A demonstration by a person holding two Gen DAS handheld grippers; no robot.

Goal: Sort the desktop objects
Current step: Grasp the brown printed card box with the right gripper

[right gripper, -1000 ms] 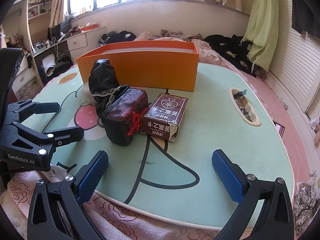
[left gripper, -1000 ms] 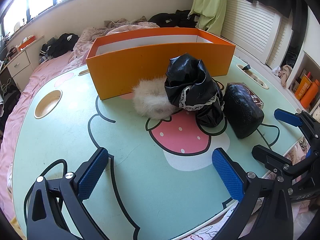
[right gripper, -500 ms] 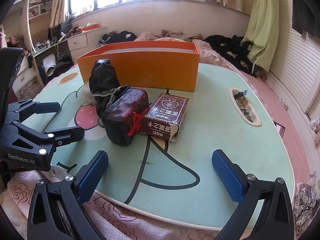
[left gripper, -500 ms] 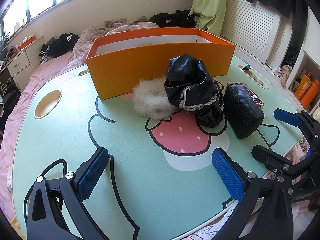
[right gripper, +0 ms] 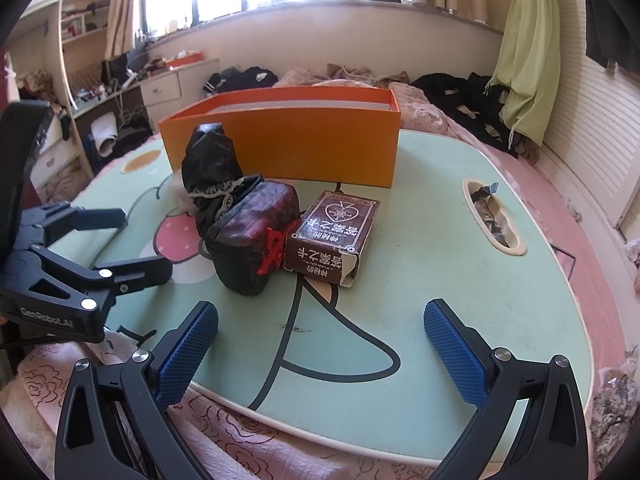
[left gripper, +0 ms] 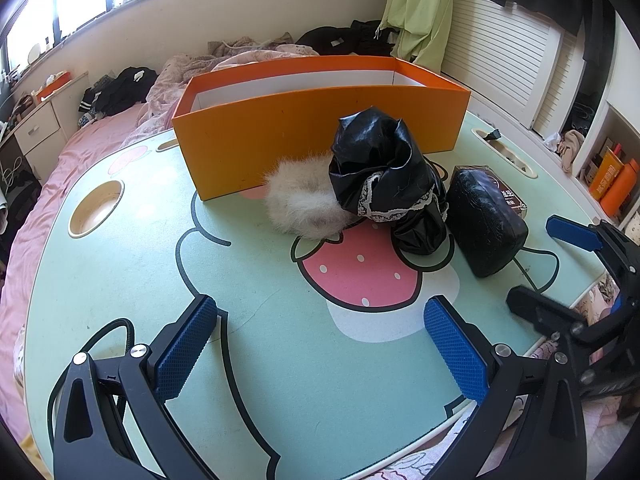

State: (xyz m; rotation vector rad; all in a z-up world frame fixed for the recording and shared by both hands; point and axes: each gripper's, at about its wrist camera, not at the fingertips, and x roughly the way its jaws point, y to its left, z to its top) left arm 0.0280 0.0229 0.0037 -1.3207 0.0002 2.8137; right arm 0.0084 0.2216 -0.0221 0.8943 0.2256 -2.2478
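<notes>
An orange box stands open-topped at the back of the mint cartoon table. In front of it lie a white fluffy ball, a crumpled black glossy bag with lace trim, a dark pouch with a red bow, and a brown card box. My left gripper hovers open over the table's near side, nothing between its fingers. My right gripper is open at the table's front edge, short of the card box.
A round cup hole is sunk in the table's left side and an oval slot with scraps on its right. A pink bed with clothes surrounds the table. Drawers stand at the far left.
</notes>
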